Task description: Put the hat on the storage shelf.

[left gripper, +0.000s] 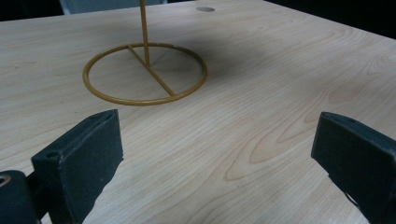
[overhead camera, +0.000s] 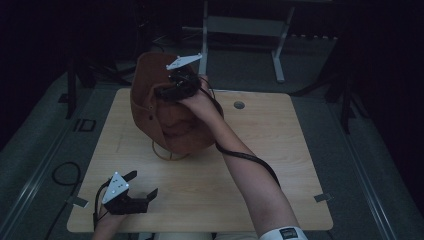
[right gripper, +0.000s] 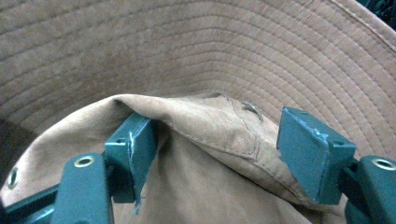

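A brown brimmed hat (overhead camera: 167, 122) sits tilted on a thin gold stand whose ring base (overhead camera: 169, 156) rests on the wooden table (overhead camera: 260, 170). My right gripper (overhead camera: 164, 93) is at the top of the hat. In the right gripper view it stands open (right gripper: 217, 144) around a raised fold of the crown (right gripper: 210, 123), the left jaw against the cloth and the stitched brim (right gripper: 210, 51) behind. My left gripper (overhead camera: 143, 184) hovers open near the table's front left corner. The left gripper view has it (left gripper: 215, 154) facing the ring base (left gripper: 140, 101) and pole (left gripper: 144, 28), nothing between its jaws.
A round grommet hole (overhead camera: 239, 105) marks the table's far side. Behind the table stands a grey metal frame (overhead camera: 242, 25). A black cable loop (overhead camera: 65, 172) lies on the floor at the left. The right forearm (overhead camera: 250, 175) crosses the table's middle.
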`<state>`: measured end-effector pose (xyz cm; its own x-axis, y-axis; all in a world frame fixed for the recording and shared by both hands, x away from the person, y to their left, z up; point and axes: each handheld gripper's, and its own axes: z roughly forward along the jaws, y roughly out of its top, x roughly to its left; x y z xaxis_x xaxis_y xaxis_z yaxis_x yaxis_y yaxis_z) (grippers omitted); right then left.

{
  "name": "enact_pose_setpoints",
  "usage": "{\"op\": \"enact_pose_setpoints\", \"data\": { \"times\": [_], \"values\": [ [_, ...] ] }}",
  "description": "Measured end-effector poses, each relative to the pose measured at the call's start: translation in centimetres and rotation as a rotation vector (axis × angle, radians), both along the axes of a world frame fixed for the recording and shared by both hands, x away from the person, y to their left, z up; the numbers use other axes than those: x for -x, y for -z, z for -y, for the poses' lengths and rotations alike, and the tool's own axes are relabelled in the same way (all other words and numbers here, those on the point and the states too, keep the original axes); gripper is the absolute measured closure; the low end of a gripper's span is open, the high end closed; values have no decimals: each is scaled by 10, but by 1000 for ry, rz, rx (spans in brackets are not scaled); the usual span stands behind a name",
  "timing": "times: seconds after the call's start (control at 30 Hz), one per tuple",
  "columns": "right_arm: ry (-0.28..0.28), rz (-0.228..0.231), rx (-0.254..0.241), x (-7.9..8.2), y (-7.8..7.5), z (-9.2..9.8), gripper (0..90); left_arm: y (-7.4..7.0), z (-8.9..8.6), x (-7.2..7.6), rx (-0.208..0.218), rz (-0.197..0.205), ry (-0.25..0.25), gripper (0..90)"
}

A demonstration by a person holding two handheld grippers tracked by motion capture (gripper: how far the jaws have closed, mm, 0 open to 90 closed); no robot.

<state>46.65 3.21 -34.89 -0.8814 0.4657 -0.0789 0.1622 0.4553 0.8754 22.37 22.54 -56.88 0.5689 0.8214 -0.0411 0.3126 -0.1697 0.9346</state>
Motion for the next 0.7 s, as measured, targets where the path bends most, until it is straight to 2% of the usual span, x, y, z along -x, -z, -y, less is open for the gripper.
{"op": "enact_pose_setpoints", "data": {
  "times": [0.07,0.1,0.13,0.17,0.2,0.33,0.43,0.57,0.63,0.7],
  "values": [
    [9,32,37,2,2,-7,257,0,0,0,0,-1,2,26],
    [9,32,37,2,2,-7,257,0,0,0,0,-1,2,26],
    [3,59,73,4,9,-13,228,0,1,0,1,-1,2,26],
    [3,59,73,4,9,-13,228,0,1,0,1,-1,2,26],
    [-13,97,86,6,13,-15,220,0,1,1,1,1,2,26],
    [-27,154,87,10,21,-18,209,1,2,1,-1,-5,6,25],
    [-39,148,94,10,19,-17,192,2,3,1,-6,-7,10,26],
    [-77,138,129,12,14,-11,174,3,3,0,-11,-9,7,25],
    [-84,140,126,14,10,-7,167,3,2,-1,-8,-9,5,26],
    [-89,123,106,17,7,-2,165,3,2,0,-7,-7,3,25]
  ]
}}
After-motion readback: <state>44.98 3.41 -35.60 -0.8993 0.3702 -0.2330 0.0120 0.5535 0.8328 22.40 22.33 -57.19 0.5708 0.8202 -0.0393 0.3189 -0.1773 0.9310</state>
